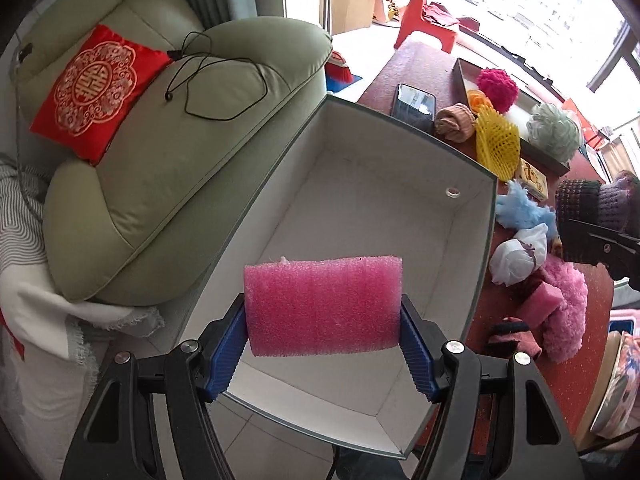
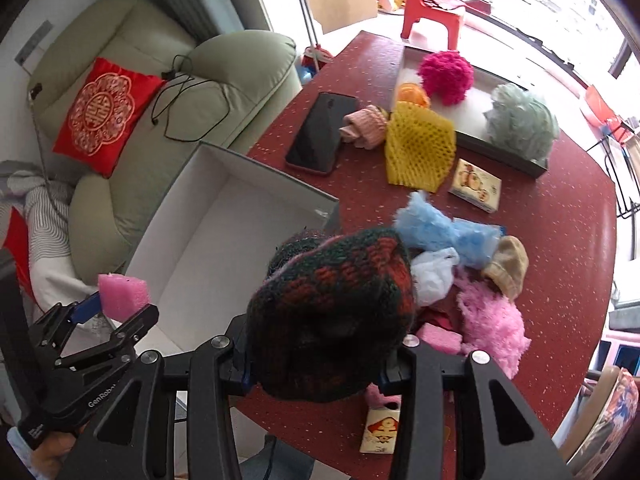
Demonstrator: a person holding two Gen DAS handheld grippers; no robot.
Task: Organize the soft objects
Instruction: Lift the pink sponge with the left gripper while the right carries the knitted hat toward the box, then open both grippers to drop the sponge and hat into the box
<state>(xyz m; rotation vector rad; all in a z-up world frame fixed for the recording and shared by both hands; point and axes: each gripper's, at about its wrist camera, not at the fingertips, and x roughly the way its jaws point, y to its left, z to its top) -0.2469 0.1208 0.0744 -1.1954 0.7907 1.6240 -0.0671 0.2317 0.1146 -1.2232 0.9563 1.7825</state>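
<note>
My left gripper (image 1: 322,340) is shut on a pink foam sponge (image 1: 322,305) and holds it above the open white box (image 1: 468,232). It also shows in the right wrist view (image 2: 116,304) with the sponge (image 2: 123,295). My right gripper (image 2: 316,364) is shut on a dark knitted hat (image 2: 332,312), above the red table's near edge beside the box (image 2: 224,168). The hat also shows in the left wrist view (image 1: 592,208). A pile of soft things lies on the table: blue fluff (image 2: 444,232), white bag (image 2: 434,274), pink fluff (image 2: 492,324).
A green armchair (image 1: 168,184) with a red cushion (image 1: 94,92) stands left of the box. On the red table (image 2: 560,220) lie a phone (image 2: 320,132), yellow mesh (image 2: 420,144), a tray (image 2: 500,152) with magenta and green puffs, and small cards.
</note>
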